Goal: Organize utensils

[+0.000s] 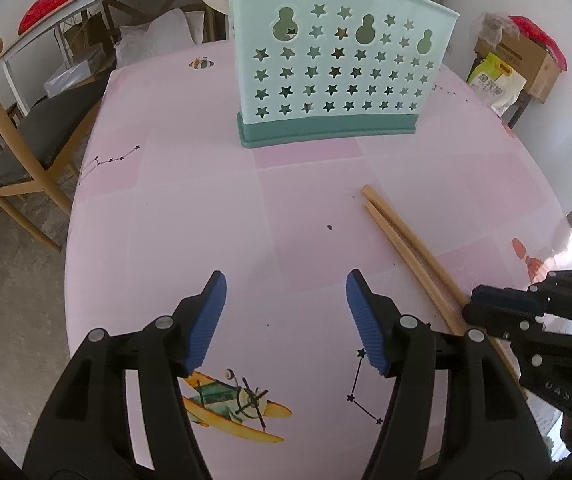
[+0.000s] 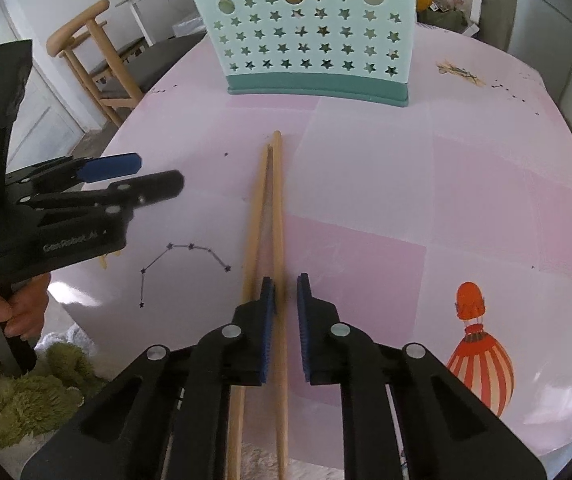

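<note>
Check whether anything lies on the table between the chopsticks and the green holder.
Nothing visible does. The chopsticks lie flat with their far ends pointing toward the holder, and the stretch of table between them shows only printed cloth. The right tongs straddle one chopstick; the left tongs hang open off to the side.

Both wrist views look low across the table [image 1: 206, 208] toward the utensil holder [image 1: 337, 68], sharing it.

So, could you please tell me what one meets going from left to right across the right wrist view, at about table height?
Left gripper → constellation print → chopsticks → right gripper around one chopstick → hot-air balloon print.
</note>
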Demonstrator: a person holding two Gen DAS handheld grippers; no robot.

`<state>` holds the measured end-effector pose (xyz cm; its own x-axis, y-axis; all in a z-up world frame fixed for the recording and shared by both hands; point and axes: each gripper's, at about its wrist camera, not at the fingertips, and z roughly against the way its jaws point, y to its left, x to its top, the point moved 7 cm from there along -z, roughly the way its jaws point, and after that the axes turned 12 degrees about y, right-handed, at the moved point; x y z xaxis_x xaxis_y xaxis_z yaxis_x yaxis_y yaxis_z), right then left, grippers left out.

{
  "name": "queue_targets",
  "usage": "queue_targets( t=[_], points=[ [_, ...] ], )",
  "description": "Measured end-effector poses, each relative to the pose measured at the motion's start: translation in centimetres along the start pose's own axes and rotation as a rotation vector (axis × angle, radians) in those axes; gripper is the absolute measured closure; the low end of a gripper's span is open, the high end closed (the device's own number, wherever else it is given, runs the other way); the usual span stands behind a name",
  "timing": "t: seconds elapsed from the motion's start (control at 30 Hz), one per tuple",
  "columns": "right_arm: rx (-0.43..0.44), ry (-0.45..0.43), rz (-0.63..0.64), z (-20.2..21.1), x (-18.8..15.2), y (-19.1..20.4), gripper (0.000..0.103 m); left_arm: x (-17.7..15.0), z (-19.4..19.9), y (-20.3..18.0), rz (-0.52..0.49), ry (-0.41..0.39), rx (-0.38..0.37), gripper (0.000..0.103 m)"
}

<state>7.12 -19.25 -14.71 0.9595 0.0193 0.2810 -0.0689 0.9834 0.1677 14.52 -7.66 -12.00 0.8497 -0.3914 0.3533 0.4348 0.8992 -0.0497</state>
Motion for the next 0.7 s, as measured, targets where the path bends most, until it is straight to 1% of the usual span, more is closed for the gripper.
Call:
queue_targets(
  t=[0.4,0.57,0.7],
  points=[
    [-0.05,-0.035,-0.105,0.5,0.4,-3.8,0.094,0.1,0.4,-0.8,-0.018,-0.002,0.002,0.043],
    [-0.047,-0.043,-0.142,0.6,0.3,-5.1,0.094,0.0,0.5,-0.9,-0.024,-0.001,0.001,0.043],
    [-0.046,-0.045,-0.149,0.6,0.4,-5.2,0.094,0.0,0.6,-1.2,-0.029,0.0,-0.006,0.043]
  ],
)
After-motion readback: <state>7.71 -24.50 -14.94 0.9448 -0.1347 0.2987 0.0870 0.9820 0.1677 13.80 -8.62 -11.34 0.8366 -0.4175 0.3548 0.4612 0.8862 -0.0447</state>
